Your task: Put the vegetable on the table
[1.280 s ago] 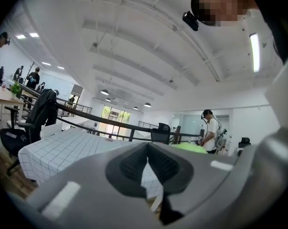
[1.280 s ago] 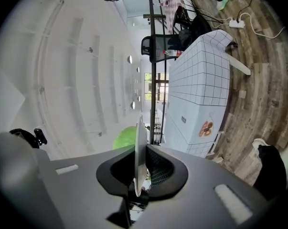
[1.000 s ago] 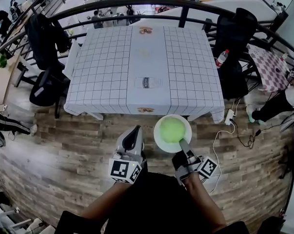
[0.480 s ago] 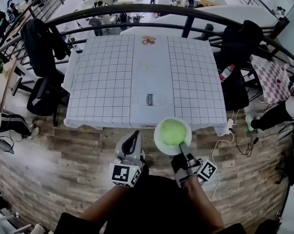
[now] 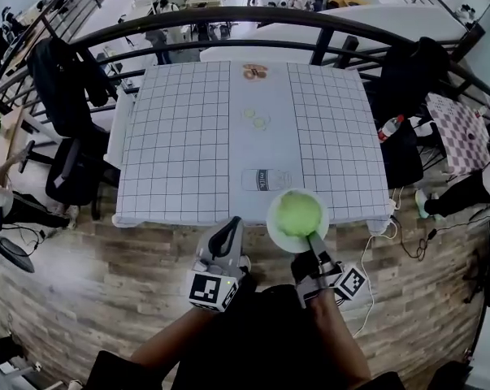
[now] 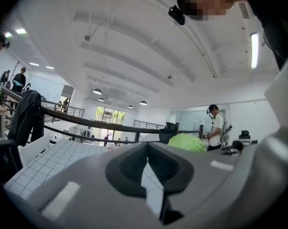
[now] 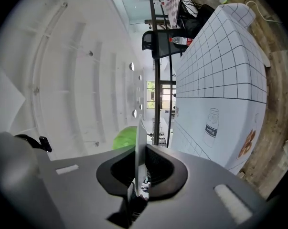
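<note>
A light green leafy vegetable (image 5: 299, 213) lies on a white plate (image 5: 272, 221). My right gripper (image 5: 310, 240) is shut on the plate's near rim and holds it over the near edge of the table (image 5: 179, 136), which wears a white checked cloth. In the right gripper view the plate (image 7: 138, 142) stands edge-on between the jaws, with the vegetable (image 7: 123, 137) to its left and the table (image 7: 220, 80) to the right. My left gripper (image 5: 227, 232) hangs shut and empty just short of the table. Its own view shows the vegetable (image 6: 187, 142) beyond the closed jaws.
A black railing (image 5: 228, 19) curves behind the table. Chairs draped with dark jackets (image 5: 62, 80) stand at the left and another chair (image 5: 407, 71) at the right. A bottle (image 5: 388, 128) sits by the right edge. Two small round items (image 5: 256, 119) lie mid-table. Cables (image 5: 366, 242) run over the wooden floor.
The table has come closer in the head view. The plate with the vegetable has gone from over the floor to over the table's near edge. Both grippers keep their hold.
</note>
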Demonstrator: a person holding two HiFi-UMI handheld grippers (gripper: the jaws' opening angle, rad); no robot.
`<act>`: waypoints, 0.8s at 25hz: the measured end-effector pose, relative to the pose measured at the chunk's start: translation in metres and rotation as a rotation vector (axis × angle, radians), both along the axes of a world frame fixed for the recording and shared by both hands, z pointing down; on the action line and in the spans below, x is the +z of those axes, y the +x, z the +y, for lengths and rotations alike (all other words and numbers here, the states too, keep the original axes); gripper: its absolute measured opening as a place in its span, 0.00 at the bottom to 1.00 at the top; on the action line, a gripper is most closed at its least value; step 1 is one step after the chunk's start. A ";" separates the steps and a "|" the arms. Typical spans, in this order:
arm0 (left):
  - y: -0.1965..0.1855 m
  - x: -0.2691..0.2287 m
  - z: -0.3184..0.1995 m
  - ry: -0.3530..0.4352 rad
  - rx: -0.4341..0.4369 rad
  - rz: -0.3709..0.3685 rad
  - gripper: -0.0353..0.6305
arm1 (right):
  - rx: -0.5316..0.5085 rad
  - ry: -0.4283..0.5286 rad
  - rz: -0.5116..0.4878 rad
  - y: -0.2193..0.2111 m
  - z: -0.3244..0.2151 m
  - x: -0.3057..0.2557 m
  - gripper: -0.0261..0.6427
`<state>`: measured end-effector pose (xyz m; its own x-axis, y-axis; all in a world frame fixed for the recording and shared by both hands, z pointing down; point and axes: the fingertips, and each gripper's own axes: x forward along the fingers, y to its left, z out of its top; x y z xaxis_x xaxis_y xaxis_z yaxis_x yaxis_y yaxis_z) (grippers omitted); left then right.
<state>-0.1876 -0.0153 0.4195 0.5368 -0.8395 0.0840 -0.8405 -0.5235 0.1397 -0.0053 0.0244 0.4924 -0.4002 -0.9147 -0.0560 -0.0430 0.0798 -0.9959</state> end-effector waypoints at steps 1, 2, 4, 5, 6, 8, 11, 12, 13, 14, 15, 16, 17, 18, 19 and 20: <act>-0.001 0.001 -0.003 0.002 0.004 -0.001 0.06 | 0.006 0.006 -0.007 -0.001 -0.004 0.000 0.08; -0.002 0.002 -0.007 0.001 0.005 0.001 0.06 | 0.009 0.009 -0.011 -0.002 -0.008 0.000 0.07; -0.001 0.005 -0.012 -0.007 0.007 0.010 0.06 | 0.012 0.006 -0.010 -0.002 -0.012 0.001 0.07; 0.001 0.006 -0.013 -0.010 0.012 0.014 0.06 | 0.012 0.005 -0.008 -0.001 -0.013 0.001 0.07; 0.003 0.006 -0.013 -0.010 0.019 0.014 0.06 | 0.013 0.004 -0.005 0.000 -0.014 0.002 0.07; 0.008 0.007 -0.015 -0.002 0.030 0.013 0.06 | 0.017 0.002 0.000 0.005 -0.015 0.005 0.07; 0.016 0.003 -0.021 0.004 0.027 0.030 0.06 | 0.028 -0.001 0.005 0.018 -0.018 0.008 0.07; 0.020 0.003 -0.023 0.003 0.027 0.031 0.06 | 0.030 -0.004 0.004 0.024 -0.019 0.009 0.08; 0.024 0.004 -0.025 0.001 0.028 0.029 0.06 | 0.033 -0.008 0.001 0.029 -0.021 0.010 0.08; 0.029 0.005 -0.027 0.000 0.028 0.025 0.06 | 0.035 -0.012 -0.002 0.035 -0.023 0.012 0.07; 0.033 0.006 -0.029 -0.002 0.027 0.020 0.06 | 0.036 -0.016 -0.002 0.041 -0.024 0.013 0.07; 0.038 0.008 -0.032 -0.004 0.022 0.017 0.06 | 0.037 -0.018 0.001 0.048 -0.027 0.015 0.07; 0.044 0.008 -0.035 -0.006 0.015 0.017 0.06 | 0.037 -0.018 0.005 0.056 -0.030 0.015 0.07; 0.050 0.008 -0.038 -0.007 0.007 0.019 0.06 | 0.036 -0.017 0.008 0.064 -0.033 0.015 0.07; 0.057 0.009 -0.041 -0.006 0.000 0.020 0.06 | 0.035 -0.016 0.012 0.072 -0.036 0.015 0.07; 0.064 0.009 -0.043 -0.005 -0.004 0.019 0.06 | 0.033 -0.015 0.016 0.081 -0.039 0.015 0.07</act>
<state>-0.1233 -0.0587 0.4285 0.5348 -0.8414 0.0781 -0.8399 -0.5191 0.1583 0.0753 -0.0150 0.5078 -0.3701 -0.9283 -0.0361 -0.0611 0.0631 -0.9961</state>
